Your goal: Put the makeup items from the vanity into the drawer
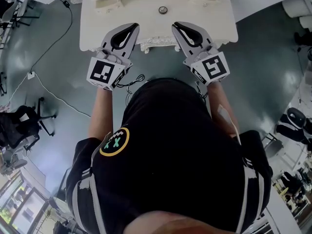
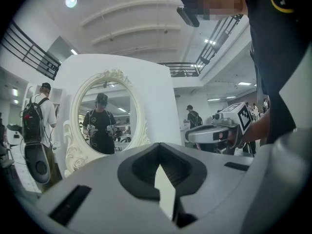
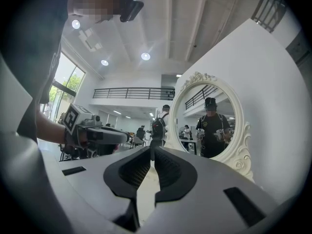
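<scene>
The white vanity stands in front of me, seen from above. A small round grey item lies on its top near the back. My left gripper and right gripper hover side by side over the vanity's front edge. Both point up at the oval mirror, which also fills the right of the right gripper view. The left gripper's tips meet with nothing between them. The right gripper is likewise shut and empty. No drawer stands open in these views.
An ornate trim sits at the middle of the vanity's front edge. Cables run over the grey floor at the left, next to a black office chair. Other people stand in the hall behind, seen in both gripper views.
</scene>
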Motion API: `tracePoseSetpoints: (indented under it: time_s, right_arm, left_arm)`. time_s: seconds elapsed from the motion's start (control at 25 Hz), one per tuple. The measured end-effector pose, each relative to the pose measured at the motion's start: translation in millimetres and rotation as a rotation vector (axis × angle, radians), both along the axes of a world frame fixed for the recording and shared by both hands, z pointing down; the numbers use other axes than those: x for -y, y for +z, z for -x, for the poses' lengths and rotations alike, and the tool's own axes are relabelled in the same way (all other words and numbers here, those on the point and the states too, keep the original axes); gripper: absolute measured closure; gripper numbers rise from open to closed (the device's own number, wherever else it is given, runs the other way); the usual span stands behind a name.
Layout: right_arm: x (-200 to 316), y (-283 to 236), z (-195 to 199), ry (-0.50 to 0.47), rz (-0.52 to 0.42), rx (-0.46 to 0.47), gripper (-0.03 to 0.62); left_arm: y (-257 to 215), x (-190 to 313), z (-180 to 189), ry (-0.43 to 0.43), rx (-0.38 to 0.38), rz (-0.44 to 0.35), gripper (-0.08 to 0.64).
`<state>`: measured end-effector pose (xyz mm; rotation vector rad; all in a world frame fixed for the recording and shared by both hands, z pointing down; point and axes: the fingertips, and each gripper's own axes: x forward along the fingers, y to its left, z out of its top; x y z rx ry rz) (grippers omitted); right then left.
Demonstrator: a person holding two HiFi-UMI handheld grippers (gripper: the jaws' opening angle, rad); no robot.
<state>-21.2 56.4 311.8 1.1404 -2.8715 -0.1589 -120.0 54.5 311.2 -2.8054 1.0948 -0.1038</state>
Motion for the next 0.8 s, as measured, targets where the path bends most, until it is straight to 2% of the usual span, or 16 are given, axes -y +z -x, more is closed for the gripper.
tracePoseSetpoints:
  time_s: [0.08, 0.12, 0.16, 0.24, 0.32, 0.36, 0.4, 0.8]
  right_arm:
    - [-1, 1, 0, -0.006, 0.005, 0.004, 0.531]
    - [-1, 2, 1, -0.013, 0.009, 0.010, 0.508]
    - [-2, 3, 1, -0.021, 0.017, 0.017, 0.459]
    - [-1, 5, 3, -0.041, 0.039, 0.027, 0.289]
    - [-1, 7, 4, -0.053, 0.057, 0.027, 0.068]
    - [0, 8, 4, -0.052, 0.059, 0.022, 0.017]
    - [0, 9, 3, -0.048, 0.057, 0.015, -0.006]
    - [0, 17, -16, -0.029, 0.051, -0.008, -0.008]
  left_arm:
    - [0, 0, -1, 0.003, 0.000, -0.001, 0.541]
    - [1, 0, -1, 0.002, -0.001, 0.000, 0.541]
    - [2, 0, 0, 0.001, -0.003, 0.003, 0.540]
    - [3, 0, -1, -0.003, -0.007, 0.006, 0.540]
    - [3, -1, -2, -0.005, -0.008, 0.006, 0.541]
    - [3, -1, -2, -0.003, -0.007, 0.008, 0.541]
    - [3, -2, -3, 0.000, -0.005, 0.010, 0.541]
    - [6, -3, -15, -0.018, 0.002, 0.011, 0.541]
